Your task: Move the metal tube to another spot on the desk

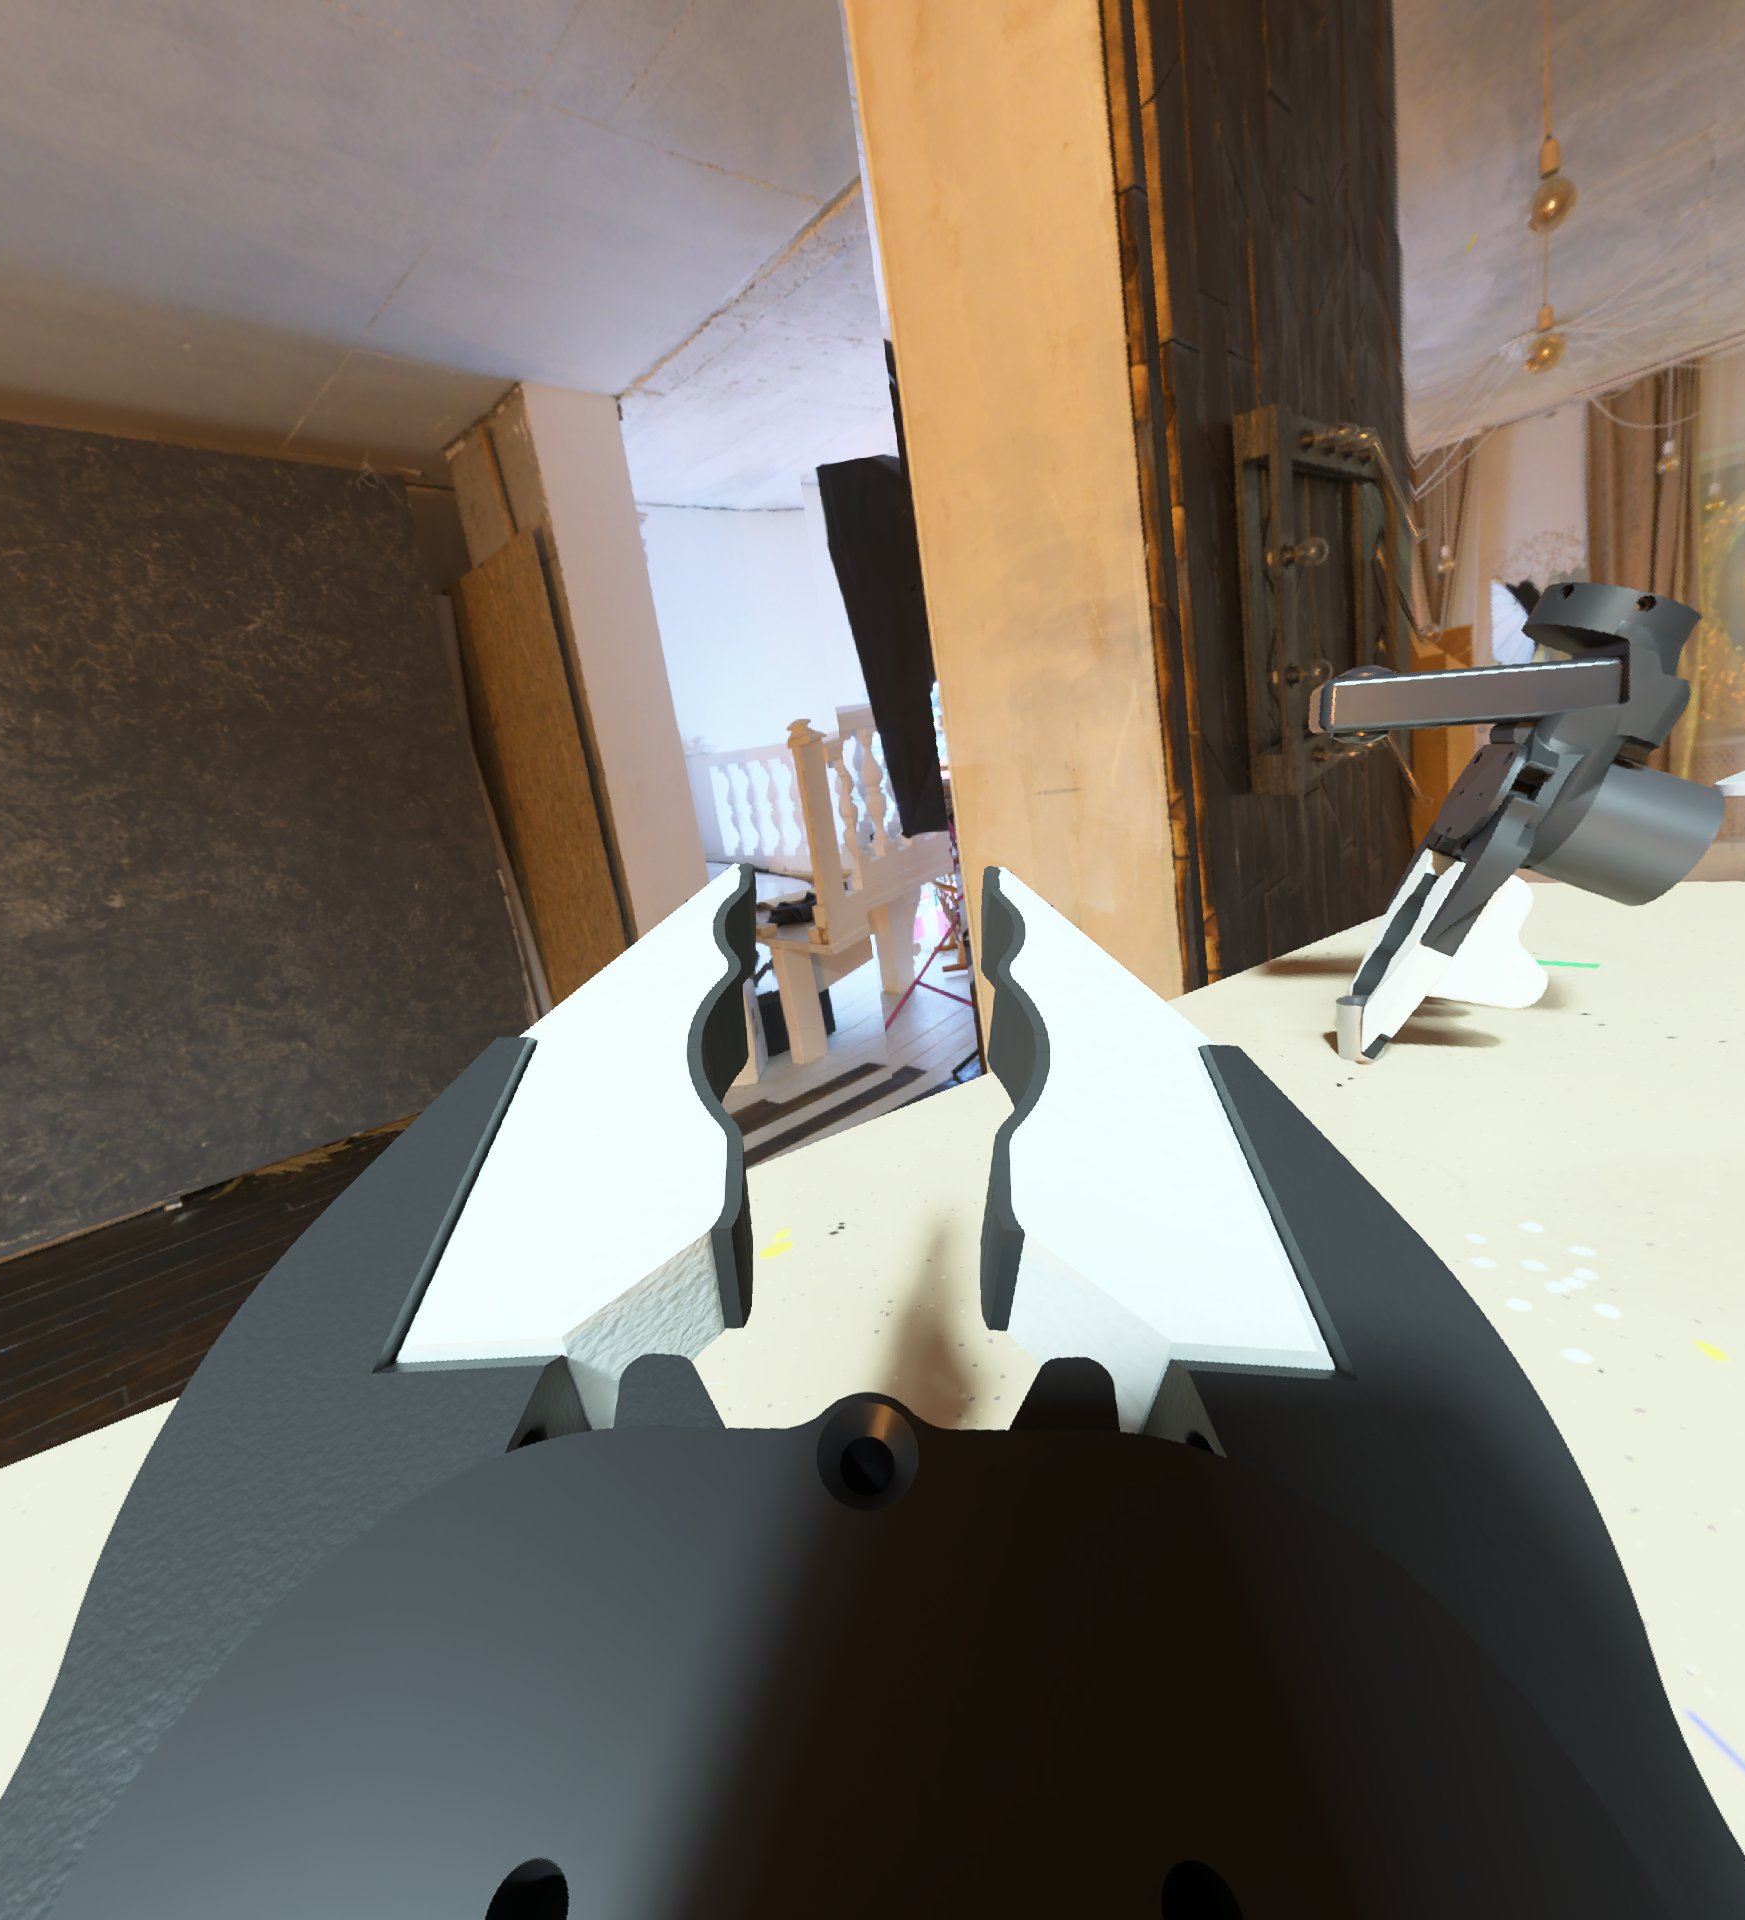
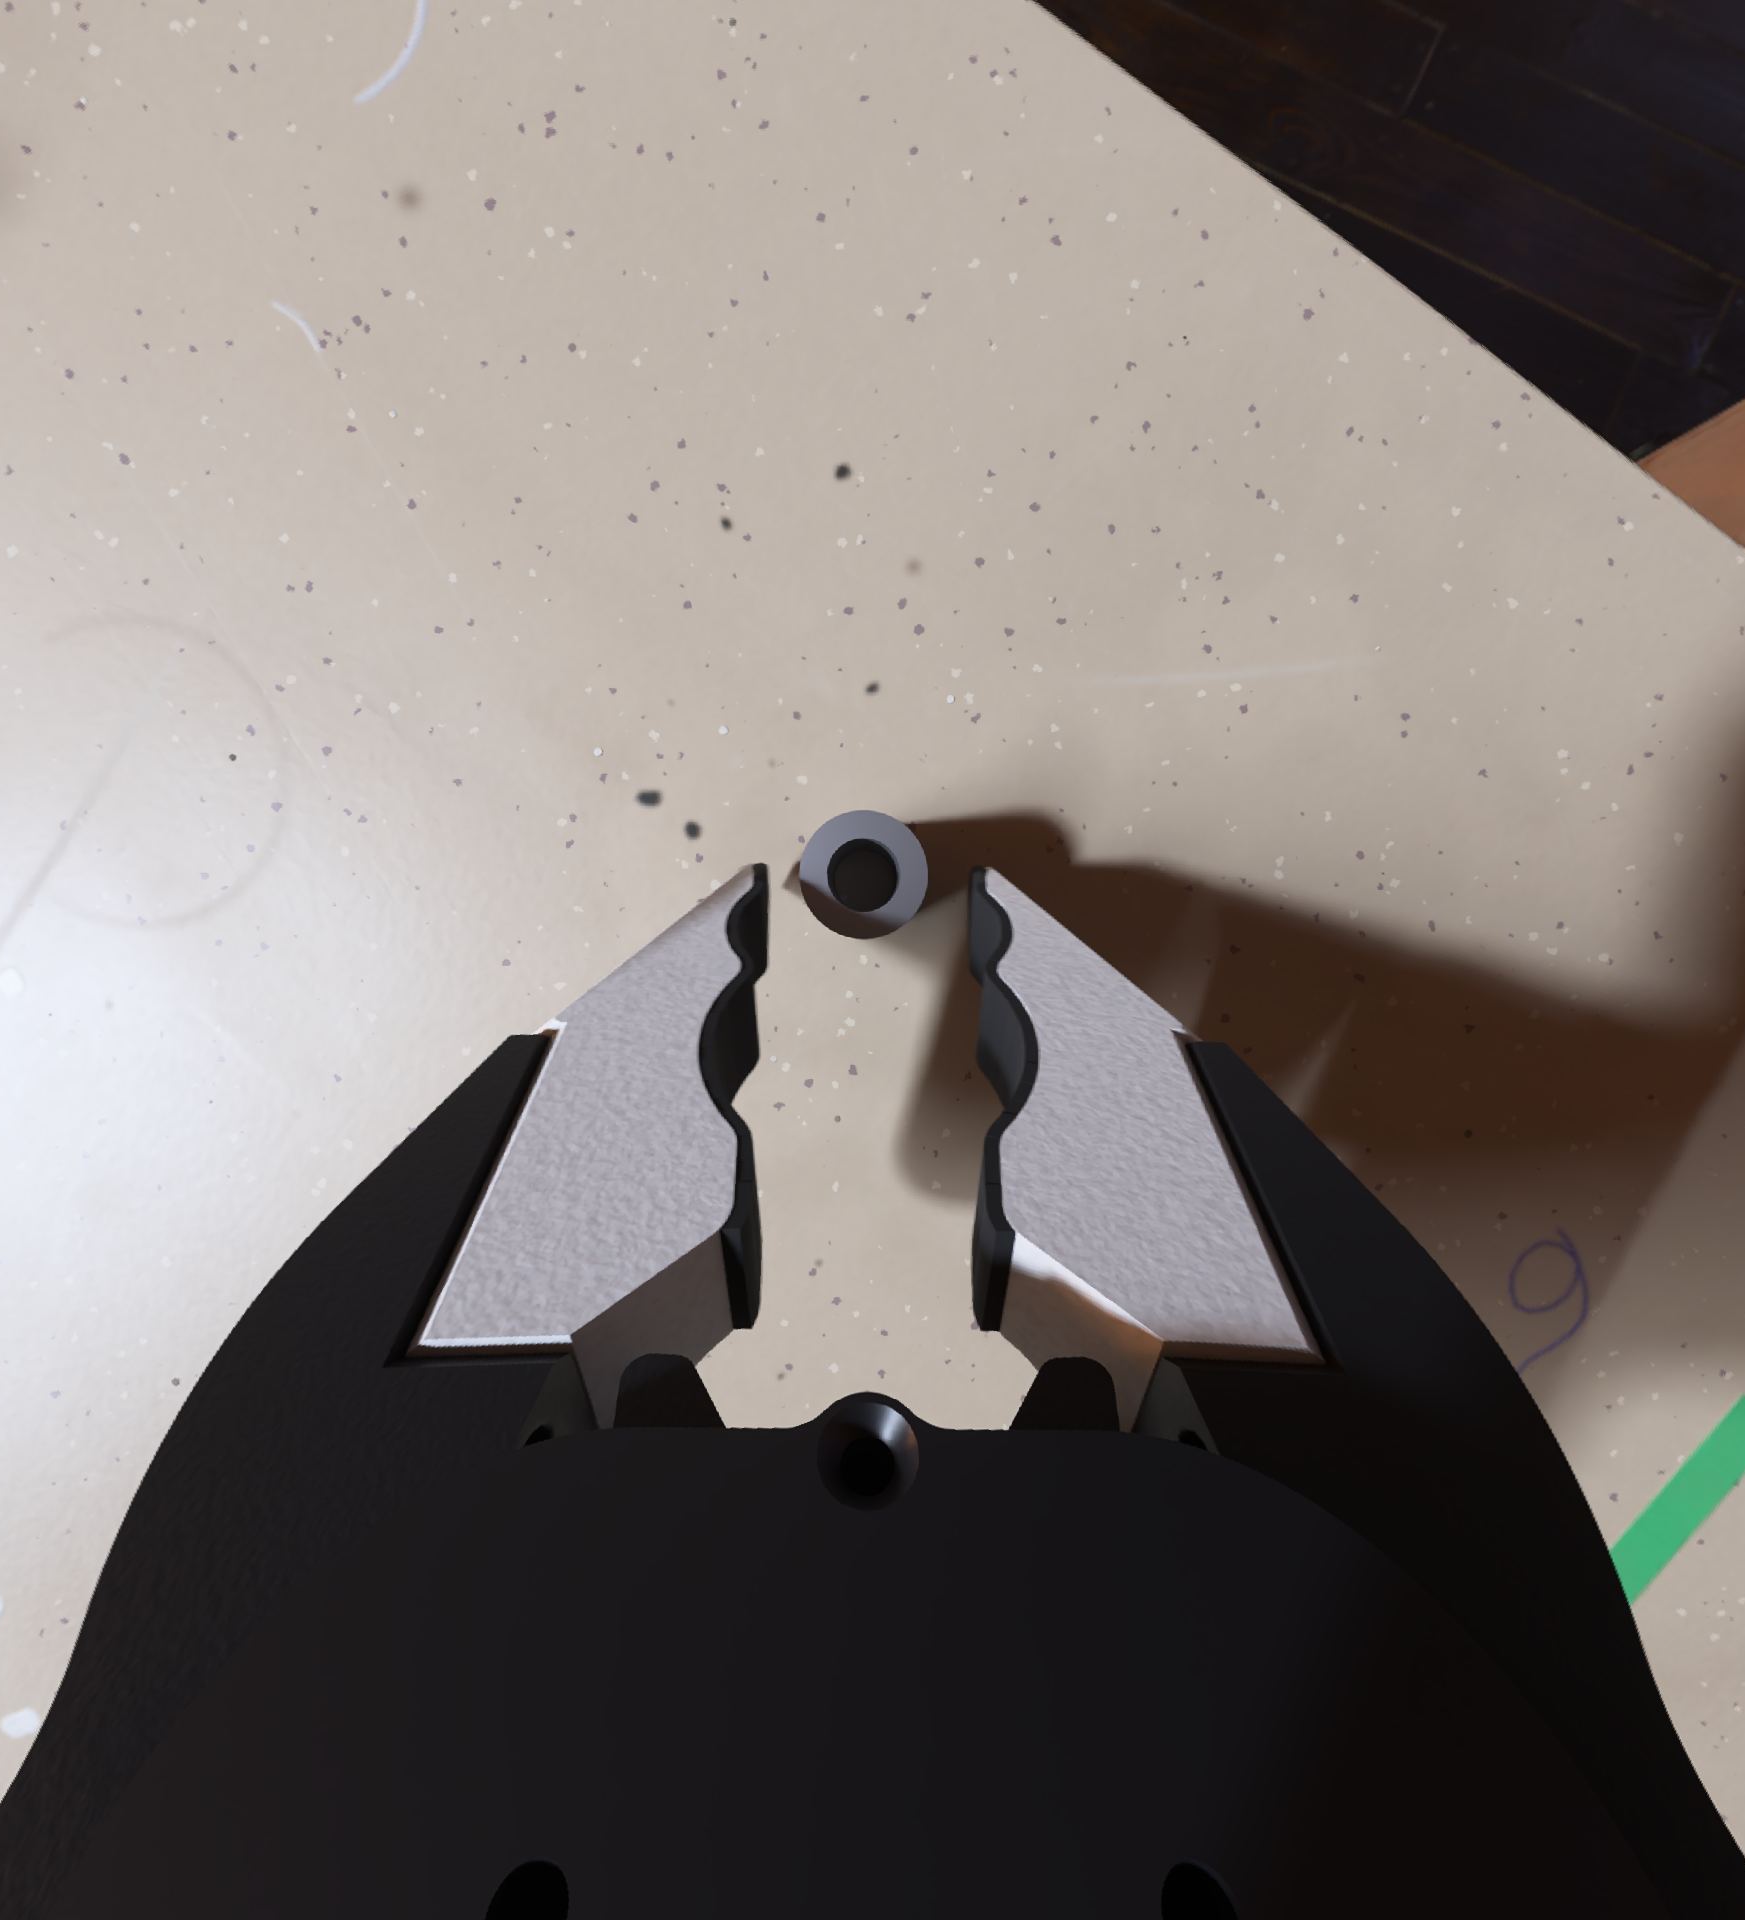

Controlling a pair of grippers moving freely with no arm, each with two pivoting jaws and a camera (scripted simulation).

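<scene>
The right gripper (image 2: 868,883) points steeply down at the cream, speckled desk (image 2: 432,468), its 2 white fingers (image 2: 639,1122) spread apart with nothing between them. The metal tube (image 2: 865,875), a short grey cylinder standing upright with its dark bore facing the camera, sits just beyond the fingertips, in line with the gap and not touched by either one. The gripper's shadow falls to the right of the tube. A green tape strip (image 2: 1694,1507) lies on the desk at the near right, and dark floorboards (image 2: 1470,156) show past the desk's far right edge.

From the left wrist view, the left gripper (image 1: 863,894) hovers low over the near part of the desk (image 1: 1470,1143), its jaws likewise spread and holding nothing, aimed toward the desk's far edge. Far to the right in this view, the right gripper (image 1: 1377,1029) leans down with its tips at the desk surface, the metal tube (image 1: 1349,1027) standing just left of them. A white object (image 1: 1502,961) of unclear kind lies just behind that gripper.
</scene>
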